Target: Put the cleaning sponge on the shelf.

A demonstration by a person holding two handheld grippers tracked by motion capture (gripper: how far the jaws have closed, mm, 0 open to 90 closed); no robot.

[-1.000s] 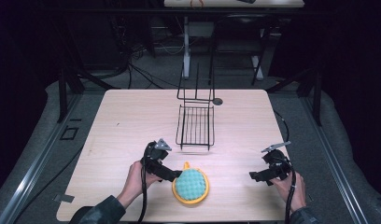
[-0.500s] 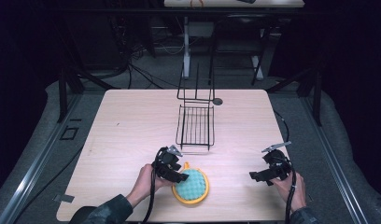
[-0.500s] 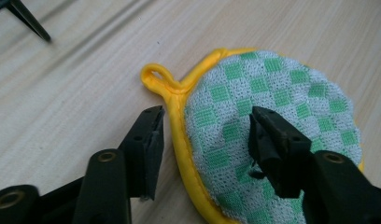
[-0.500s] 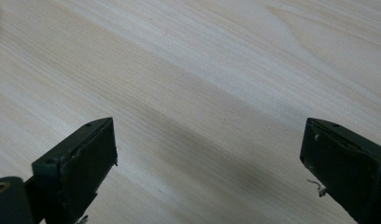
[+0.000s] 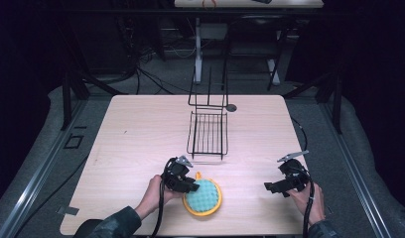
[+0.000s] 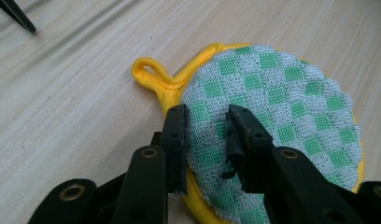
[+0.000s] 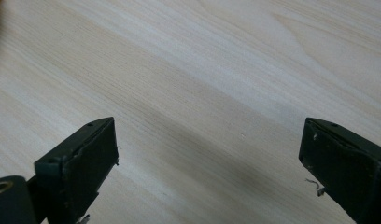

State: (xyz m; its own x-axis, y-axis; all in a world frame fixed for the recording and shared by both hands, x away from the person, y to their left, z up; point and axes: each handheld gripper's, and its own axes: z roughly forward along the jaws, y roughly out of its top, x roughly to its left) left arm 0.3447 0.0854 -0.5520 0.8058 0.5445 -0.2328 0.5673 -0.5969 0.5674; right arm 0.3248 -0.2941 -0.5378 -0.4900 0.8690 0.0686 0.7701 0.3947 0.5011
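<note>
Rack (image 5: pixel 208 134): empty | left fingers (image 6: pixel 205 135): closing, pinching potholder (image 6: pixel 277 98) edge | right fingers (image 7: pixel 207 158): spread

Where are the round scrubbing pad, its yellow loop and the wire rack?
scrubbing pad (image 6: pixel 272 93), left gripper view, checked middle.
yellow loop (image 6: pixel 146 74), left gripper view, its curve.
wire rack (image 5: pixel 208 133), high view, flat grid.

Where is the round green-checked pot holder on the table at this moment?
In the high view the pot holder lies near the table's front edge, left of centre, in front of the black wire rack. The left gripper has its jaws at the holder's left edge.
</note>
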